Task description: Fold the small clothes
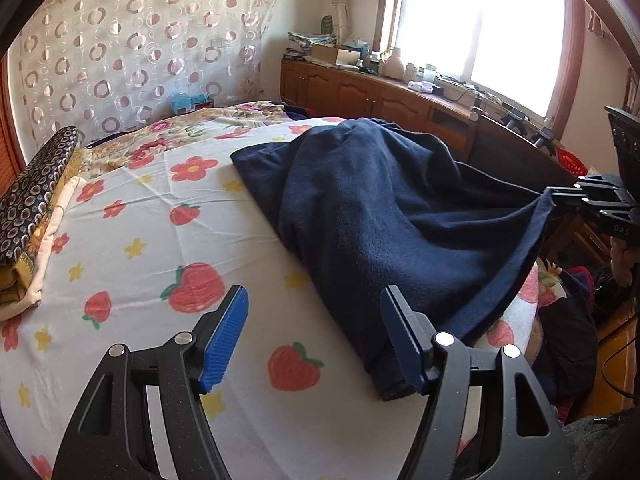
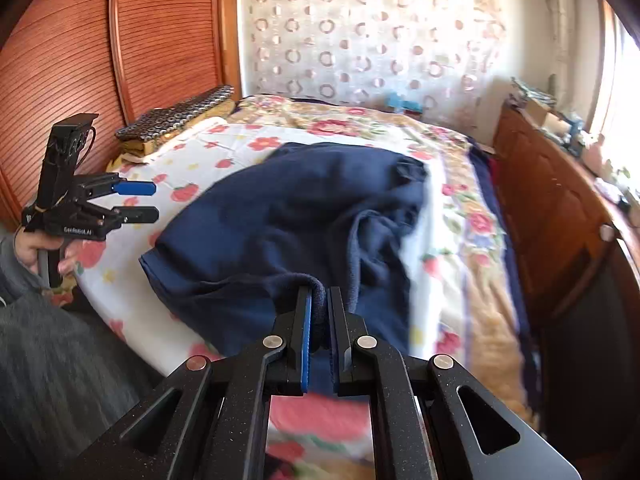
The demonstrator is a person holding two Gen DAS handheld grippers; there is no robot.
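Matt, fuzzy navy fleece garment (image 1: 380,216) lies on smooth printed cotton sheet (image 1: 160,240); glossy wooden cabinets (image 1: 360,96).

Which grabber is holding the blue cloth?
The right gripper: its jaws pinch a fold of the navy cloth. The left gripper has open jaws with nothing between them.

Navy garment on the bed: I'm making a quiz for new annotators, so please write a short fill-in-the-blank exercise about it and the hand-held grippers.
1. The navy garment lies on a sheet printed with flowers and ____.
2. The right hand-held gripper is ____ on a fold of the garment.
3. The left hand-held gripper stands ____, with nothing between its pads.
4. The garment's edge in the right hand-held gripper is ____ off the sheet.

Missing words: strawberries; shut; open; lifted
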